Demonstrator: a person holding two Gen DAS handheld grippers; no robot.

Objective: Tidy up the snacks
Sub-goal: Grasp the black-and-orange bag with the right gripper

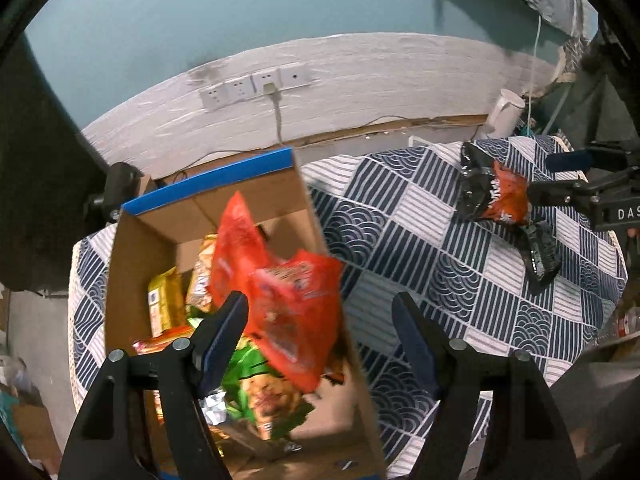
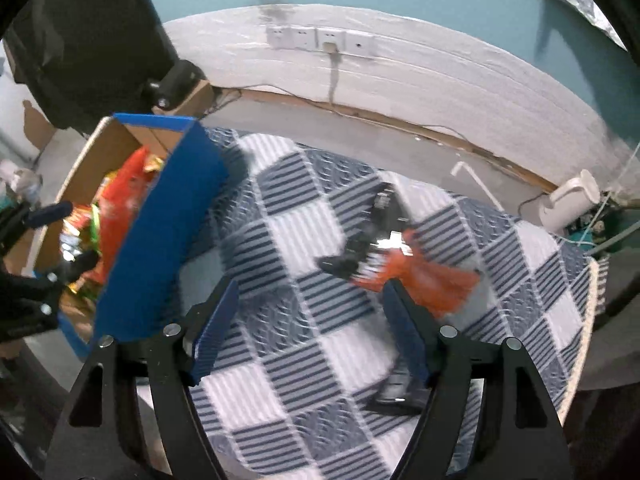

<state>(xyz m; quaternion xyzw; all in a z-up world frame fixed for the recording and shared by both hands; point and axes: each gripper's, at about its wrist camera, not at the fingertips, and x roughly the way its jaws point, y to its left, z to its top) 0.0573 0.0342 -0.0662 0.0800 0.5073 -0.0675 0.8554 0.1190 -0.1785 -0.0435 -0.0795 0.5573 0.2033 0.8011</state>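
Observation:
A red snack bag (image 1: 276, 300) hangs blurred over the open cardboard box (image 1: 208, 184), between the fingers of my left gripper (image 1: 320, 312). It lies against the left finger and clear of the right one, so the jaws stand open. The box, blue-walled in the right wrist view (image 2: 160, 232), holds several packets, among them a yellow one (image 1: 162, 300) and a green one (image 1: 256, 376). My right gripper (image 2: 312, 296) is open over the chequered cloth (image 2: 288, 220) with nothing between its fingers. A black-and-orange bag (image 2: 400, 264) lies just past its right fingertip.
A small black packet (image 1: 540, 256) lies on the cloth near the black-and-orange bag (image 1: 496, 196). A white jug (image 1: 506, 114) stands on the floor past the table's far edge. Wall sockets (image 1: 256, 88) with a plugged cable sit behind. A dark object (image 2: 100, 40) stands beyond the box.

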